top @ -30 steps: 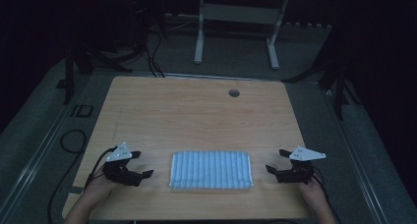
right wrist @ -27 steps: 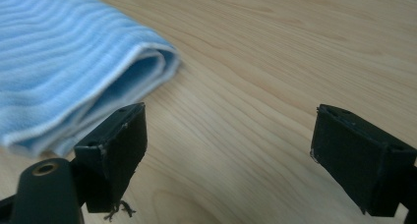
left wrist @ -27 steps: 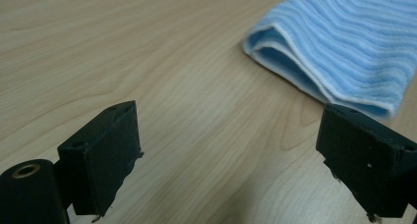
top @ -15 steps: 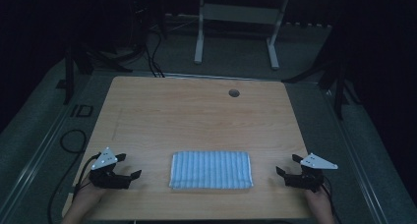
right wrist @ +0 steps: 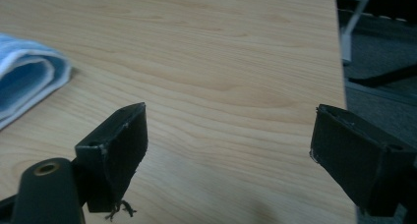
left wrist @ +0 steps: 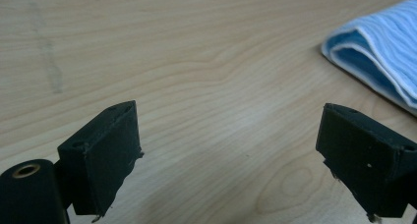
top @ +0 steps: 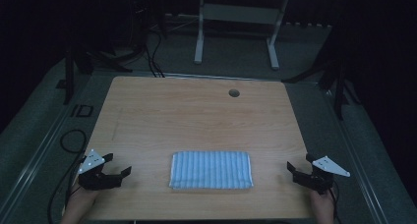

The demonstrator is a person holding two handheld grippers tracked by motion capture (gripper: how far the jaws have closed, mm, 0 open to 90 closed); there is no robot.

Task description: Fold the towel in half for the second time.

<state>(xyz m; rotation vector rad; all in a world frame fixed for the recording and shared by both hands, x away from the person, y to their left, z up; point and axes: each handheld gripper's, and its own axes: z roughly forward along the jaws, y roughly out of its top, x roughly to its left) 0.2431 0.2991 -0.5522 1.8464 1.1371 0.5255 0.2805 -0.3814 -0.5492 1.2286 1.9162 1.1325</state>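
A folded blue-and-white striped towel (top: 211, 170) lies flat near the front middle of the wooden table (top: 196, 116). My left gripper (top: 119, 171) rests at the table's front left corner, open and empty, well left of the towel. Its own view has the towel's folded corner (left wrist: 378, 52) at the upper right, beyond the wide-apart jaws (left wrist: 231, 160). My right gripper (top: 299, 166) sits at the front right corner, open and empty. The towel's edge (right wrist: 27, 81) shows at the left of the right gripper view, apart from the gripper (right wrist: 228, 145).
A round cable hole (top: 234, 93) is in the table's far right part. A white frame stand (top: 236, 17) rises behind the table on the dark floor. Black cables (top: 69, 140) trail off the left side. The table's right edge (right wrist: 344, 86) runs close to my right gripper.
Both grippers have drawn outward and toward the front corners, away from the towel. The towel has stayed in place.
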